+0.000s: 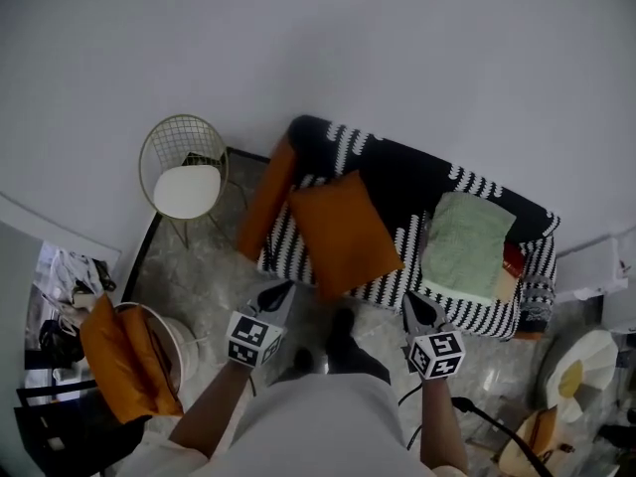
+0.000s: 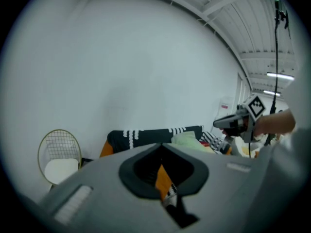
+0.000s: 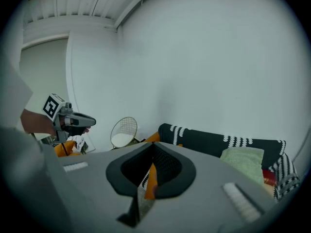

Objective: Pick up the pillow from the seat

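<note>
An orange pillow (image 1: 343,232) lies tilted on the seat of a black-and-white striped sofa (image 1: 397,182). A second orange pillow (image 1: 266,199) leans at the sofa's left arm, and a pale green pillow (image 1: 467,246) rests on the right half. My left gripper (image 1: 281,291) hangs shut just in front of the sofa's edge, below the orange pillow's near corner and apart from it. My right gripper (image 1: 415,306) is shut too, in front of the green pillow. Both hold nothing. Orange shows through the narrow slit of each gripper (image 2: 163,147) (image 3: 153,145).
A gold wire chair (image 1: 184,177) with a white seat stands left of the sofa. An orange cloth (image 1: 124,361) drapes over a round basket at the lower left. A white and yellow stool (image 1: 581,371) stands at the right. My shoes (image 1: 343,341) are on the marble floor.
</note>
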